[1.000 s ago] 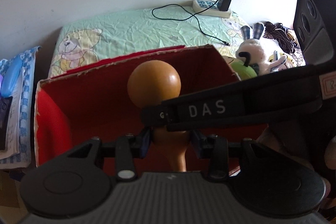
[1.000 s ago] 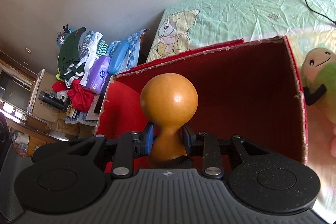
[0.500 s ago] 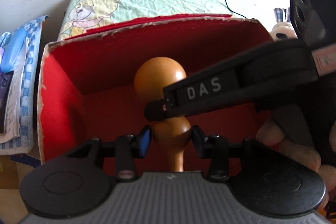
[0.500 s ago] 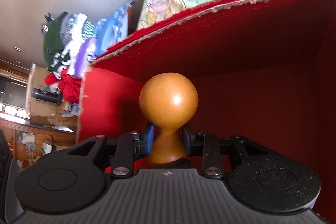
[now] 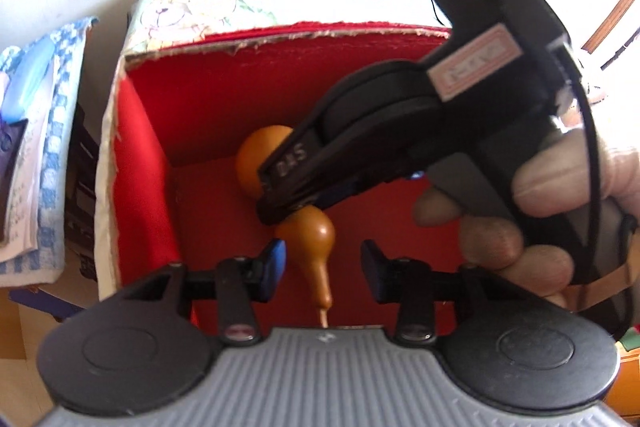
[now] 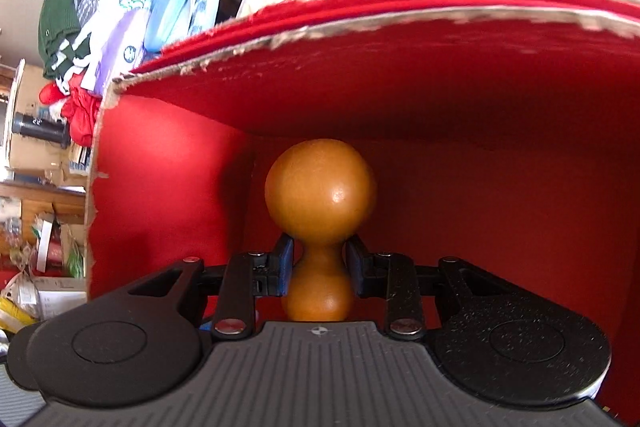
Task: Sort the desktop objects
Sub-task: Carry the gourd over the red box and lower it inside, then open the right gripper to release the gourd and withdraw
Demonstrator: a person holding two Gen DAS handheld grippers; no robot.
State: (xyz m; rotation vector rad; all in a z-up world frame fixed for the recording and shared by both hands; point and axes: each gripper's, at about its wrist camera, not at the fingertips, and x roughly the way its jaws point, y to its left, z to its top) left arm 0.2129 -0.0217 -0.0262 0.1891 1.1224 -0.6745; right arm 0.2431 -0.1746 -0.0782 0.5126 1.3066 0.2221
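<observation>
Item: gourd point(image 6: 320, 195), orange-brown, glossy, two bulbs with a narrow waist and a thin stem. It is sitting low inside the red box point(image 6: 168, 163), large bulb toward the far wall, stem pointing to the near side in the left wrist view point(image 5: 308, 231).

Item: right gripper point(image 6: 320, 267). Its blue-padded jaws are clamping the gourd at the waist, one pad on each side. In the left wrist view its black body point(image 5: 360, 147), lettered "DAS", is reaching down into the box from the right, with a person's hand point(image 5: 520, 219) wrapping the handle.

Item: left gripper point(image 5: 323, 267). Its jaws are standing apart, the small bulb and stem lying between them without touching either pad.

Item: red box, cardboard, torn pale edges along the rim, red inside on walls and floor.

Item: bedsheet point(image 5: 224, 11), pale green with a cartoon bear print, lying beyond the far wall of the box.

Item: pile of clothes point(image 6: 92, 27), lying far left of the box.
</observation>
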